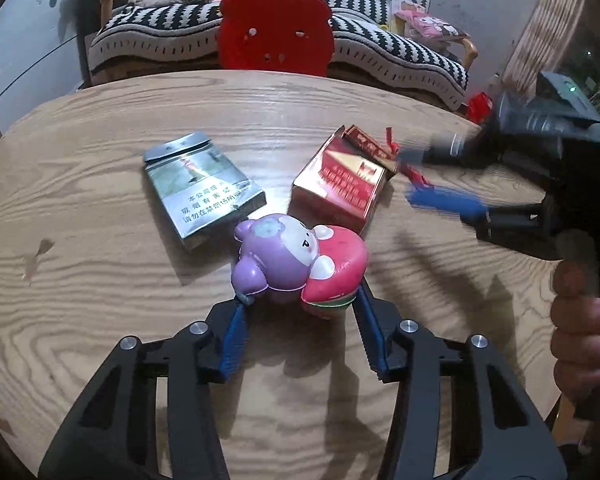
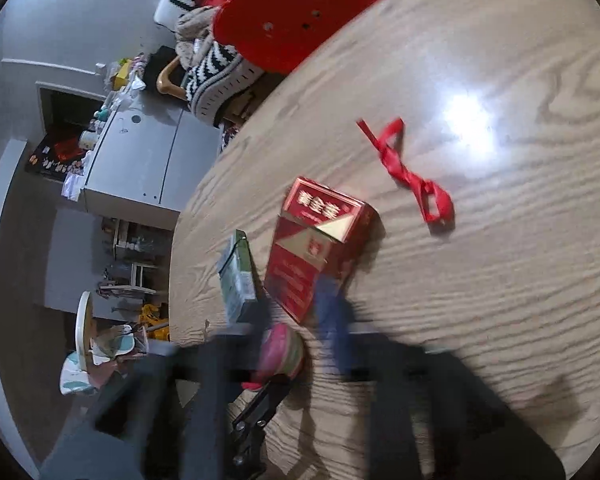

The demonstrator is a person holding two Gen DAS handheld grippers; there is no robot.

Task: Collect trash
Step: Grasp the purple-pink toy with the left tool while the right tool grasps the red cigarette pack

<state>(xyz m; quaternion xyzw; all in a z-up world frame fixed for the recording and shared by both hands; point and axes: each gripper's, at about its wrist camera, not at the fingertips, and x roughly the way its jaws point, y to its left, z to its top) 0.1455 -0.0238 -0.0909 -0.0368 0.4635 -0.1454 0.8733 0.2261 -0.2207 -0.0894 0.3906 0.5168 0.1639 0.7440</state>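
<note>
Blue-padded fingers (image 1: pixel 236 332) of the left gripper (image 1: pixel 300 304) pinch a purple-and-pink plastic toy figure (image 1: pixel 296 266) on the wooden table (image 1: pixel 100 240), seemingly anchoring it. Motion-blurred, the right gripper (image 1: pixel 436 176) reaches spread toward the red cardboard cigarette pack (image 2: pixel 316 248), probably the trash.

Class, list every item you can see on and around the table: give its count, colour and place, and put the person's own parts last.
toy figure: one, purple and pink, near table edge, between the left gripper's fingers
silver cigarette pack: one, silver-grey, flat on table, left of the toy
red cigarette pack: one, red and gold, lid open, right of the silver pack
ribbon: one, red, on table beyond the red pack
table: one, light wood grain, round
chair: one, red, bear-shaped back, behind table
sofa cover: one, black-and-white striped, behind chair
left gripper: black with blue fingers, around the toy
right gripper: black with blue fingers, blurred, near the ribbon
hand: one, gripping the right handle
</note>
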